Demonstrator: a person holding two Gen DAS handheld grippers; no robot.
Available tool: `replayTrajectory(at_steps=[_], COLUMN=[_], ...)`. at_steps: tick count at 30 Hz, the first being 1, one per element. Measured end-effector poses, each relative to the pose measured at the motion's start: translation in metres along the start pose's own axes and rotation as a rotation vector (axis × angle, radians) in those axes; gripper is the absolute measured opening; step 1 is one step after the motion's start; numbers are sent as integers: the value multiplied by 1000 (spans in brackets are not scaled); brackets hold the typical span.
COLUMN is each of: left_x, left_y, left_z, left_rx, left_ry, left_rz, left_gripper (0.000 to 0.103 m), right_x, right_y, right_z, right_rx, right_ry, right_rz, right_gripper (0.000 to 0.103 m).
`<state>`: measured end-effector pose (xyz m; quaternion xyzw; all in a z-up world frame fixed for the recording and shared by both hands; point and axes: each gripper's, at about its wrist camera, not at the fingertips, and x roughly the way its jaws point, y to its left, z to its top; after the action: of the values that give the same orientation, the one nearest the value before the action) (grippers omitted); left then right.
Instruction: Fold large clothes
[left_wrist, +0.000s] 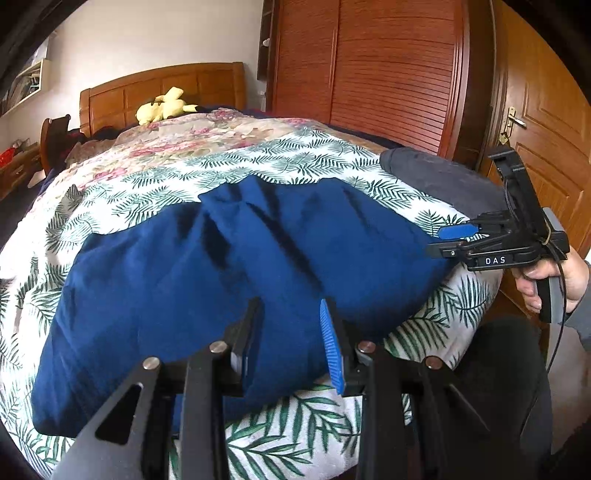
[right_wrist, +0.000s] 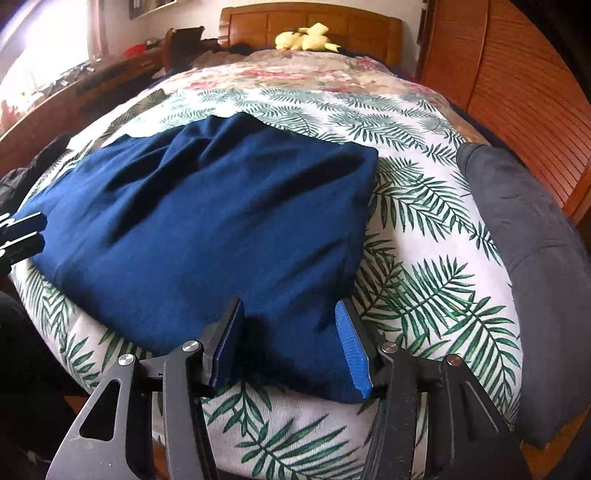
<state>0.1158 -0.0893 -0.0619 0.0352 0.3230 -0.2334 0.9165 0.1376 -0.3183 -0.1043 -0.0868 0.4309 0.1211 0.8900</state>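
Left wrist view: a partly folded dark blue cloth garment (left_wrist: 221, 266) is spread at the bed's near edge; both hand-held grippers, left (left_wrist: 291, 339) and right (right_wrist: 291, 347), are held apart above its near hem, unclamped. Gripping that hem is judged next.

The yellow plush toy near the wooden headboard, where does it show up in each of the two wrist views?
Left wrist view: the yellow plush toy sits upper left, in front of the wooden headboard.
Right wrist view: it lies at top centre, just right of the middle, against the same headboard.
Shared landmark: the dark blue folded garment on the palm-leaf print bedspread, nearer the camera than the toy in both.
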Motion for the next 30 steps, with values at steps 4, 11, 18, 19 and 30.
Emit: replayTrajectory(at_steps=[4, 11, 18, 19, 30], left_x=[4, 21, 33, 35, 43], left_y=[-9, -23, -31, -30, -24], left_z=[1, 3, -5, -7, -14], left_rx=[10, 23, 19, 17, 2], left_ry=[14, 58, 102, 109, 155], left_rz=[8, 38, 72, 78, 88], left_gripper=[30, 30, 30, 30, 30], right_x=[-5, -12, -11, -11, 26], right_y=[-3, -7, -19, -22, -35], right_z=[-3, -7, -9, -10, -14], right_rx=[-3, -21, -42, -41, 80], right_ry=[-17, -46, -53, -55, 73], right_rz=[8, 42, 50, 50, 178], right_gripper=[54, 54, 55, 56, 70])
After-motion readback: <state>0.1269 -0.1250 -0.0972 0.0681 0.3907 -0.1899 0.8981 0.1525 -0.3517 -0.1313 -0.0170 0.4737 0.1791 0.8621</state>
